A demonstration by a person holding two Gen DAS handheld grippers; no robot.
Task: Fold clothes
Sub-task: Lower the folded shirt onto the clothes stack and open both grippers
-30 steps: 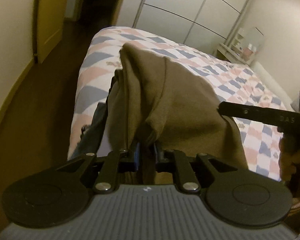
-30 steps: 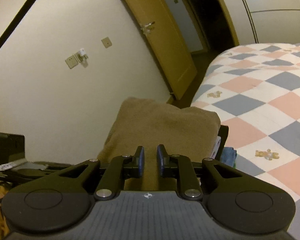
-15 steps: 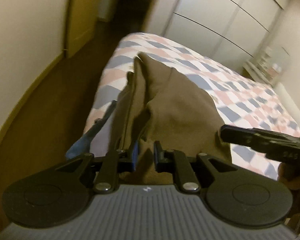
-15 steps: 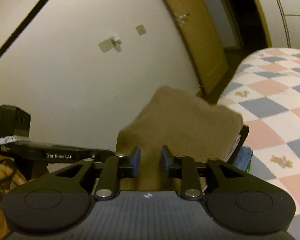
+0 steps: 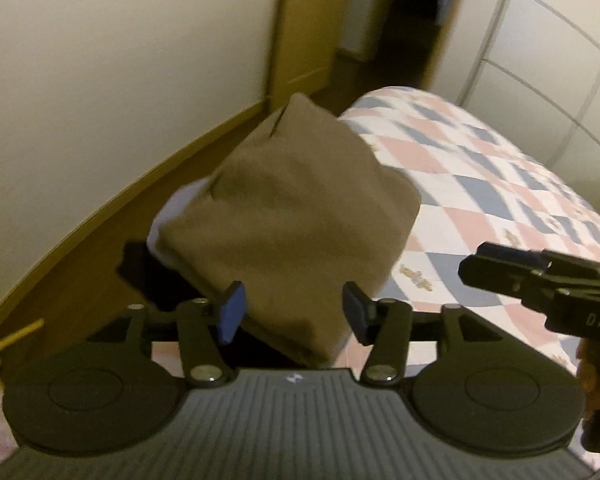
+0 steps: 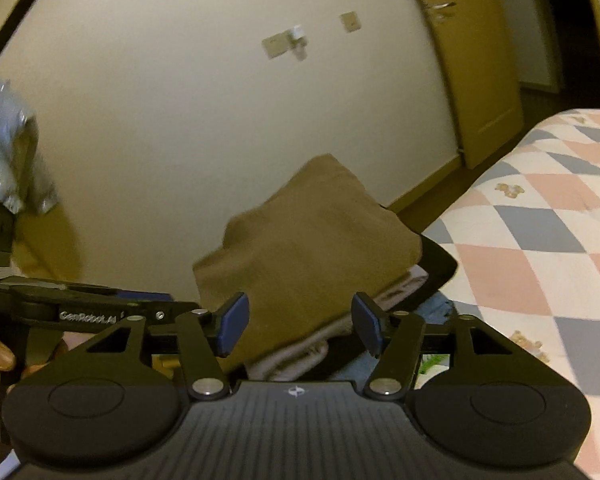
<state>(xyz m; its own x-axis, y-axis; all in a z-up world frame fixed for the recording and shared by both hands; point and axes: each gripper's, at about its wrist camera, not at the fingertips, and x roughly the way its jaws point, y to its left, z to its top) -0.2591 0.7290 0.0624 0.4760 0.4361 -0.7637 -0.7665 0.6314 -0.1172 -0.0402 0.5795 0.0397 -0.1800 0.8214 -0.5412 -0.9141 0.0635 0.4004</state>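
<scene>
The left hand-held gripper [image 5: 290, 312] is wide open, its two blue-padded fingers [image 5: 231, 312] spread apart with nothing gripped between them; the folded brown garment [image 5: 296, 216] shows in the gap, but whether the pads touch the cloth I cannot tell. The right hand-held gripper [image 6: 296, 324] is released in the same way, its fingers [image 6: 233, 322] well apart, and the same brown garment [image 6: 320, 240] is seen between and beyond them. The garment lies folded as a thick bundle on top of a small pile at the corner of the bed [image 5: 480, 184], which has a quilt of pink, blue and white squares. Under the brown cloth a pale folded piece [image 6: 296, 354] sticks out, then a black flat thing [image 6: 436, 276] and something blue [image 6: 436, 308], but these are mostly covered and I cannot say what they are. In the left wrist view a light edge [image 5: 168, 220] also shows on the left side of the bundle. The right hand-held gripper enters this view at the right edge [image 5: 540, 284], cut off, with part of a hand [image 5: 598, 376] under it. In the right wrist view the body of the left hand-held gripper [image 6: 88, 312] comes in from the left, and a blurred grey-blue cloth [image 6: 12, 148] hangs at the left border. Beyond are a plain wall [image 6: 200, 100] and a wooden door [image 6: 472, 60]; the left wrist view is rather blurred.
</scene>
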